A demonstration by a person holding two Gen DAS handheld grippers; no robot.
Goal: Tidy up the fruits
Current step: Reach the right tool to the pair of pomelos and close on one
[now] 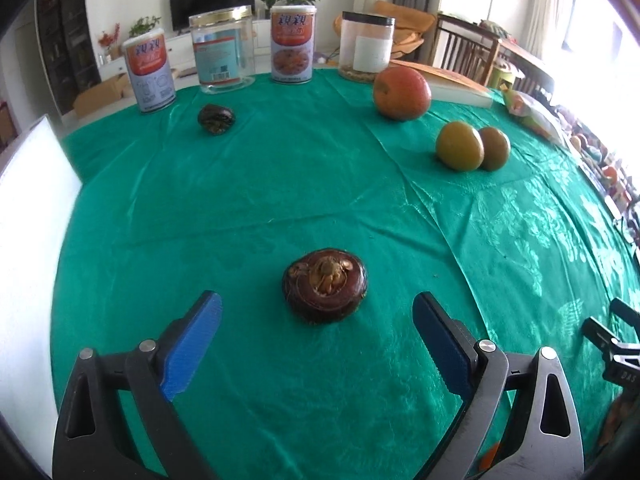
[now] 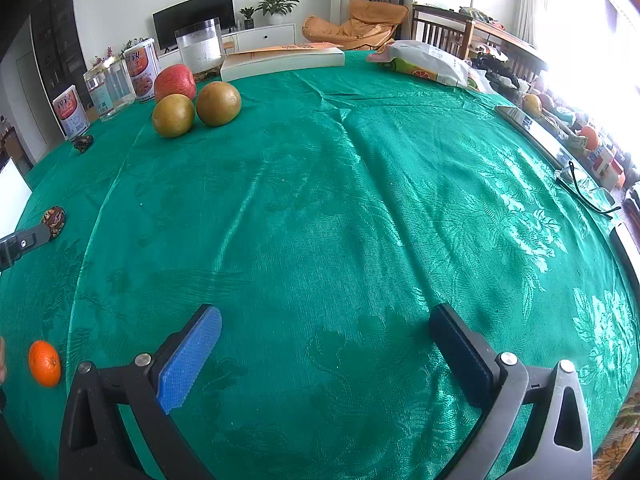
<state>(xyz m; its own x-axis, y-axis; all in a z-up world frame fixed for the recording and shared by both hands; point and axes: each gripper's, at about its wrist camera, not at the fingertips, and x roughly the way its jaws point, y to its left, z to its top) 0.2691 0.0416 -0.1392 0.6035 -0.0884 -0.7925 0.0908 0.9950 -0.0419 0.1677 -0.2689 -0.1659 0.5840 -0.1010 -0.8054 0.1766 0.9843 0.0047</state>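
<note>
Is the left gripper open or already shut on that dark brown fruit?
Open. The left gripper has its blue pads spread wide, with the dark brown fruit lying untouched on the green cloth just ahead.

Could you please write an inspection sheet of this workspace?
Surface: green tablecloth, wrinkled.
Job's things: brown water chestnut ahead of the left gripper; second chestnut; red apple; two green-brown fruits side by side; small orange.
Clutter: cans, jars, book, snack bag.
Grippers: both open; right gripper over bare cloth.
Cables: nothing seen.
Surroundings: television, plants, chairs.
</note>
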